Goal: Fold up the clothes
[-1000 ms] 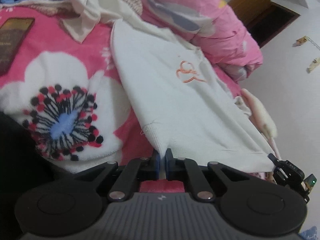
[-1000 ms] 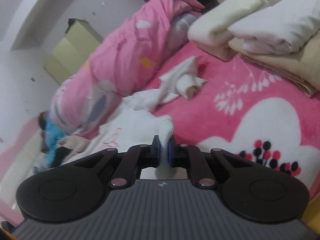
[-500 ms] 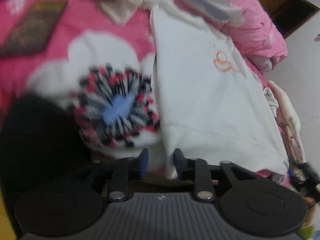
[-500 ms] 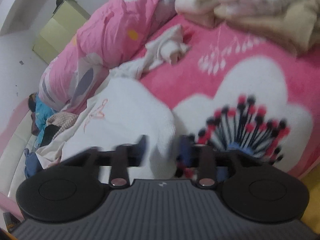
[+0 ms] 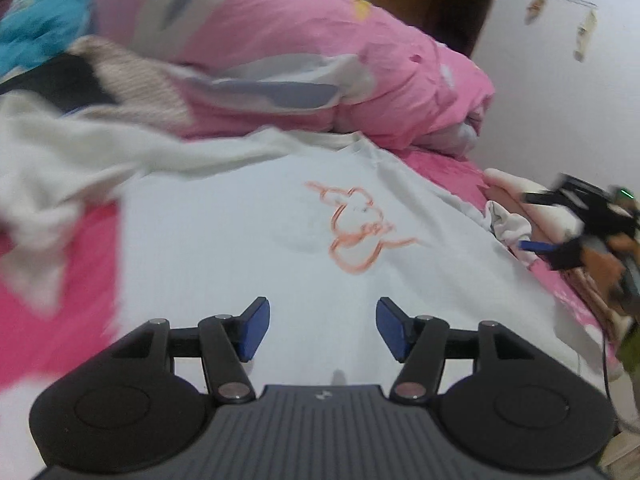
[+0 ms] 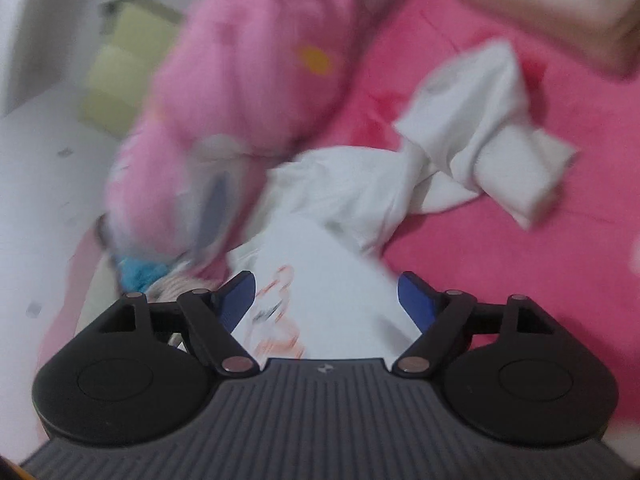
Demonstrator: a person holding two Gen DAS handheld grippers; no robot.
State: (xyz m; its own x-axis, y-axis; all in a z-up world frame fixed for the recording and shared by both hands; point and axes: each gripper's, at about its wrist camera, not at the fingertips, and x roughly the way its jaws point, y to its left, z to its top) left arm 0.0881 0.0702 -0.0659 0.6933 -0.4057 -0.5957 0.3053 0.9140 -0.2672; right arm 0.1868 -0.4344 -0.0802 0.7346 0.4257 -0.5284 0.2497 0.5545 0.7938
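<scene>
- Left wrist view: the left gripper (image 5: 322, 326) hangs over the white sweater (image 5: 240, 264), its blue-padded fingers (image 5: 253, 330) spread wide with nothing between them.
- The sweater lies flat on the pink blanket (image 5: 52, 300), and an orange line drawing (image 5: 356, 234) on its chest sits just ahead of the gripper.
- Beyond the sweater, at its far edge, a rolled pink quilt (image 5: 320, 60) runs across the bed; the sweater's upper hem touches the foot of it.
- To the left of the sweater, a crumpled cream garment (image 5: 60, 168) trails away, blurred. Behind that lie a beige knit piece (image 5: 132, 80) and something blue (image 5: 36, 28).
- Off the sweater's right edge the right gripper (image 5: 576, 224) shows as a dark blur; its state cannot be told from here.
- Right wrist view: the right gripper (image 6: 326, 300) also stands with its fingers (image 6: 416, 300) wide apart, empty, directly above the sweater (image 6: 336, 292), the orange drawing (image 6: 276, 312) close to its left finger.
- Past the sweater's far end its bunched sleeve (image 6: 480, 144) lies twisted on the pink blanket (image 6: 520, 280).
- Left of the sweater the pink quilt (image 6: 248, 92) rises, smeared by motion, with a pale green cabinet (image 6: 120, 88) behind it.
- Far beyond the sweater, at the top right, folded cream bedding (image 6: 560, 4) sits on the blanket.
</scene>
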